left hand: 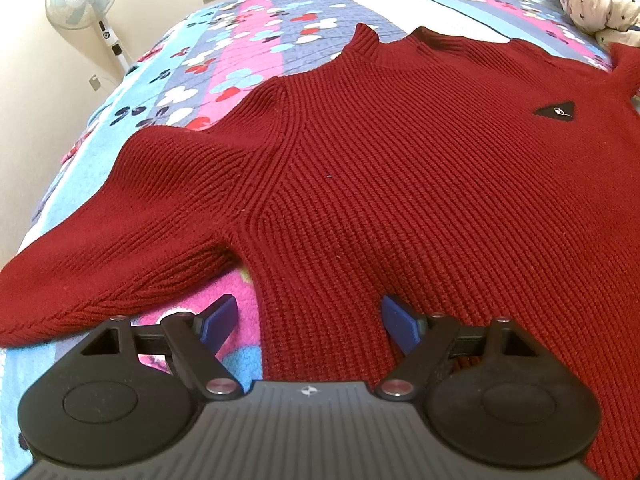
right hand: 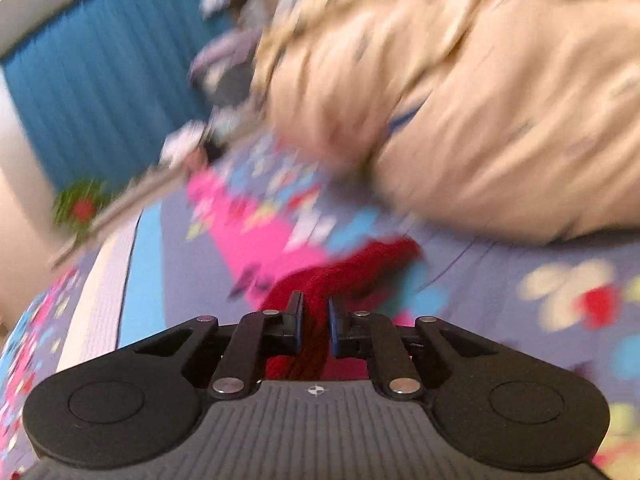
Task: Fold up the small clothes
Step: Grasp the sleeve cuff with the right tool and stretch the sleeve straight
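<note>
A dark red knitted sweater [left hand: 400, 184] lies spread flat, front up, on the patterned bedspread [left hand: 248, 48], its collar toward the far side and one sleeve [left hand: 100, 248] stretching to the left. My left gripper [left hand: 308, 320] hovers open over the sweater's side edge below the armpit, with nothing pinched between its blue pads. In the blurred right wrist view, my right gripper [right hand: 314, 320] is shut on a bunched part of the red sweater [right hand: 352, 268], which runs between the pads and out ahead of them. Which part of the sweater this is cannot be told.
A standing fan [left hand: 84, 0] is by the wall beyond the bed's left edge. A cream star-print quilt [left hand: 600, 0] is heaped at the far right, and fills the upper right of the right wrist view as a beige mass [right hand: 480, 100]. A blue curtain [right hand: 112, 80] hangs behind.
</note>
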